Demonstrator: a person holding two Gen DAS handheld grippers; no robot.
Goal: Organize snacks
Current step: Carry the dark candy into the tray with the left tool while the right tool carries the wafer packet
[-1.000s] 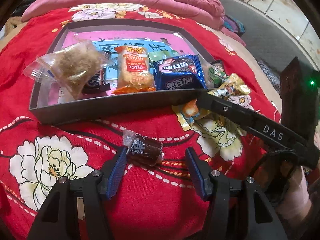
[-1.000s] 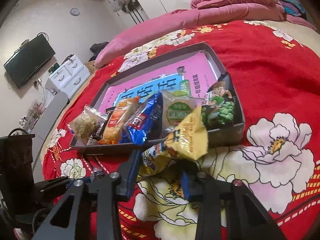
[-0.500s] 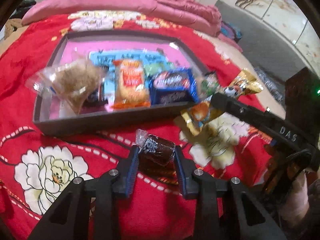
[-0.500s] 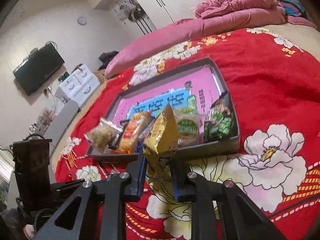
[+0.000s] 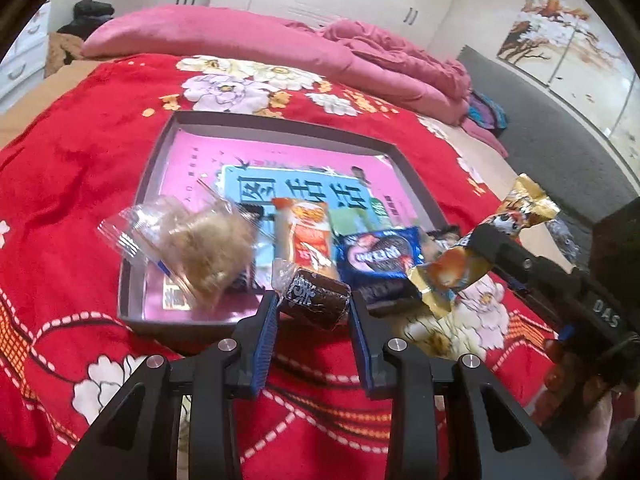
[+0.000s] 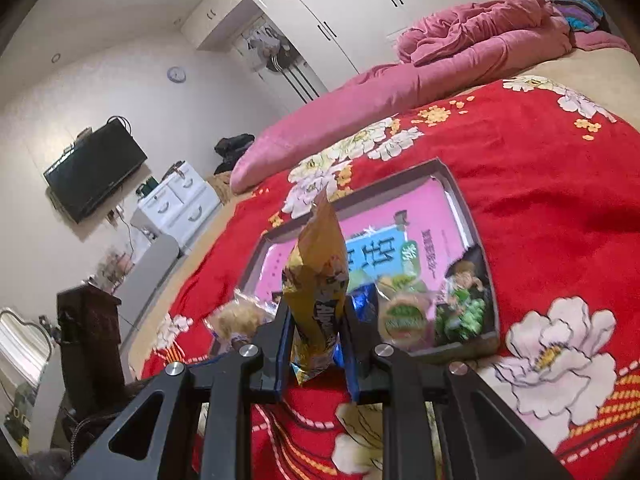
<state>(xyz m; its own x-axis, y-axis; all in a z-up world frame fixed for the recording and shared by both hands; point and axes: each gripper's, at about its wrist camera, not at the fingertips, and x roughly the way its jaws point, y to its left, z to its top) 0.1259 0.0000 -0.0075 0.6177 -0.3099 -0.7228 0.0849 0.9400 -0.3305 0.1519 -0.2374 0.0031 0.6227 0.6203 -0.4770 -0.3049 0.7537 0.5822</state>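
Observation:
A shallow grey box (image 5: 412,176) with a pink book in its bottom lies on the red flowered bedspread (image 5: 68,208). Along its near side lie a clear-wrapped brown cake (image 5: 192,248), an orange packet (image 5: 308,236) and a blue biscuit packet (image 5: 380,256). My left gripper (image 5: 314,312) is shut on a small dark brown wrapped cake (image 5: 316,300), held above the blanket before the box. My right gripper (image 6: 316,344) is shut on a yellow snack bag (image 6: 316,276) that stands upright; in the left wrist view the yellow bag (image 5: 480,248) hangs at the right. Green packets (image 6: 460,312) fill the box's right end (image 6: 472,224).
A pink quilt and pillow (image 5: 248,44) lie across the far side of the bed. White wardrobes (image 6: 360,12), a wall TV (image 6: 92,168) and a white drawer unit (image 6: 180,200) stand beyond. A grey floor (image 5: 560,128) runs along the bed's right edge.
My left gripper closed on the dark cake and lifted it off the blanket. My right gripper closed on the yellow bag and raised it upright. Both views tilted upward.

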